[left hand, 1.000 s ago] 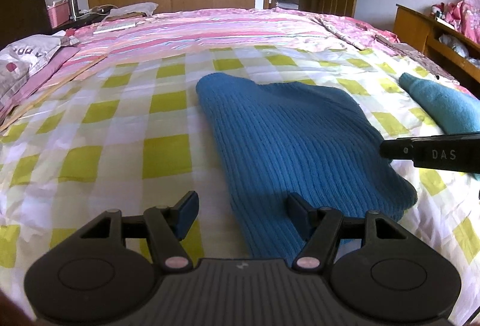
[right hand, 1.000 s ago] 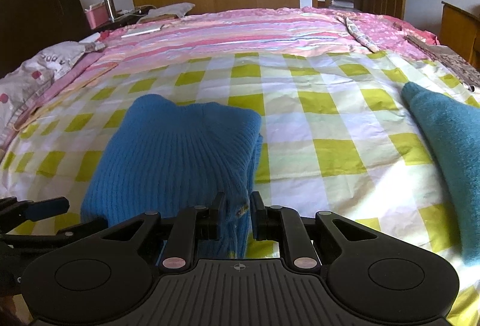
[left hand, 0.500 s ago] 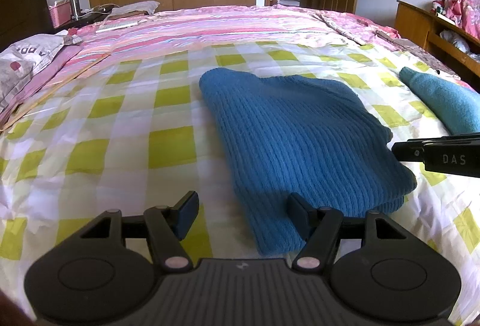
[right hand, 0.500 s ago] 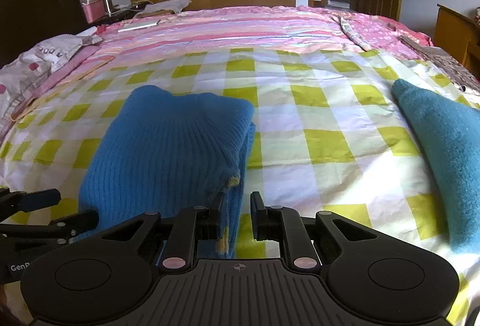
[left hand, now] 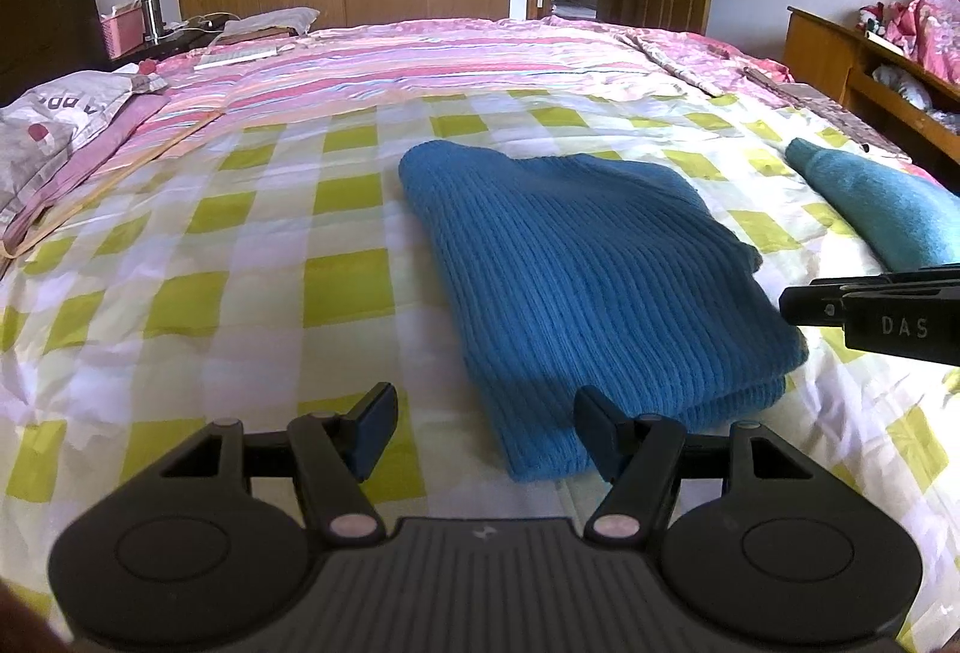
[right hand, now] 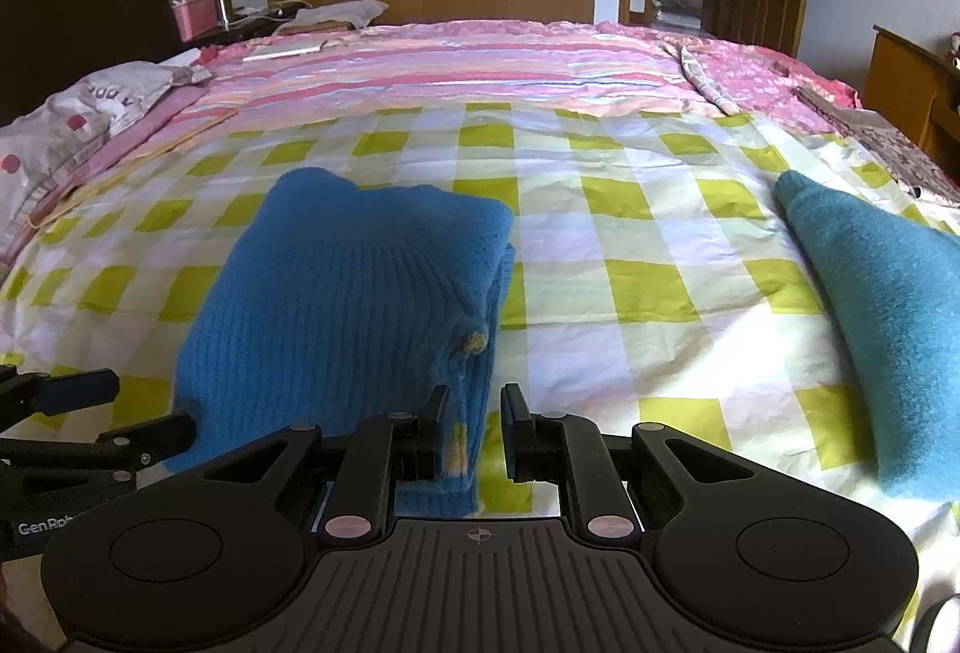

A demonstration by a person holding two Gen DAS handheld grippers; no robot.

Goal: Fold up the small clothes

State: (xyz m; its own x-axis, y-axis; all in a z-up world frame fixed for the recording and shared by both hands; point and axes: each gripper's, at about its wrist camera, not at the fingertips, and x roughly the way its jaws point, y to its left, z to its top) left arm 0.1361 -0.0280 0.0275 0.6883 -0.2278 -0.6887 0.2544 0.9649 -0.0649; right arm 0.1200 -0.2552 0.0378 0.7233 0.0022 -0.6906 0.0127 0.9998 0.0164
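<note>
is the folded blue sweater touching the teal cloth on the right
Apart. The right wrist view shows the blue sweater and the teal cloth separated by a wide strip of bare checked bedsheet.

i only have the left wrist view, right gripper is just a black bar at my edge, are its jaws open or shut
Observer: Nearly shut. In the right wrist view the right gripper leaves a narrow gap, with the blue sweater showing its near corner in it.
Operator: is it pinching that
Observer: Cannot tell; the checked sheet shows beside the cloth in the gap.
Operator: anything odd on that edge
Observer: A small yellow patch sits on the stacked folded layers.
</note>
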